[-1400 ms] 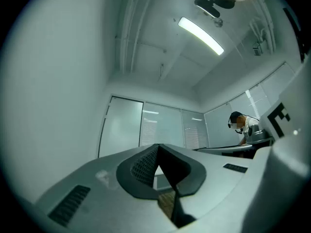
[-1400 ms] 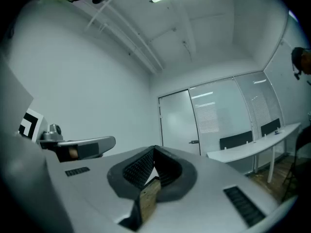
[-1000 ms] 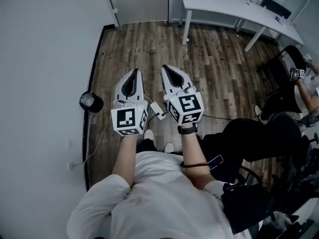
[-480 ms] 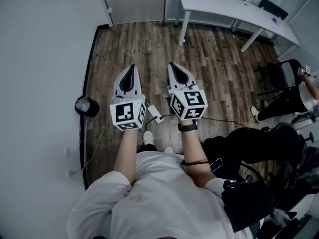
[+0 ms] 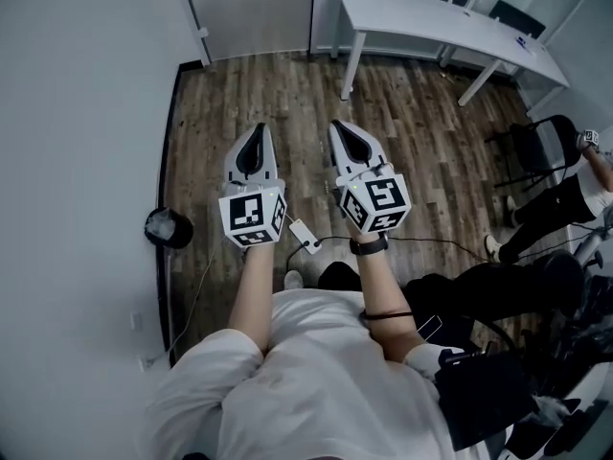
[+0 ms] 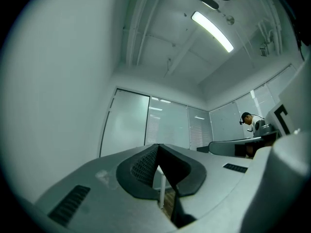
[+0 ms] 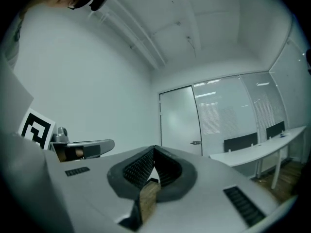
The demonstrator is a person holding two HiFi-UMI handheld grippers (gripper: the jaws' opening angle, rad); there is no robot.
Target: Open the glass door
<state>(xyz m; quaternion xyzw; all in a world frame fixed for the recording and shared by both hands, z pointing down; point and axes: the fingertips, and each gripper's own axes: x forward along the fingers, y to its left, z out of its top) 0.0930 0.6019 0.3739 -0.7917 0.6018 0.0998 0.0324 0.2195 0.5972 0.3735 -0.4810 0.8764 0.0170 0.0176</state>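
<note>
Found frosted glass door (image 5: 251, 8) at top centre of head view, well apart from white left gripper (image 5: 255, 140) and white right gripper (image 5: 345, 134), both clenched on nothing. Risks glancing off small metal lever handle (image 7: 196, 142) if not unclenched before contact.

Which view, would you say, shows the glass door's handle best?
The right gripper view: the handle is plain on the glass door. The left gripper view shows bare glass; the head view, only its base.
</note>
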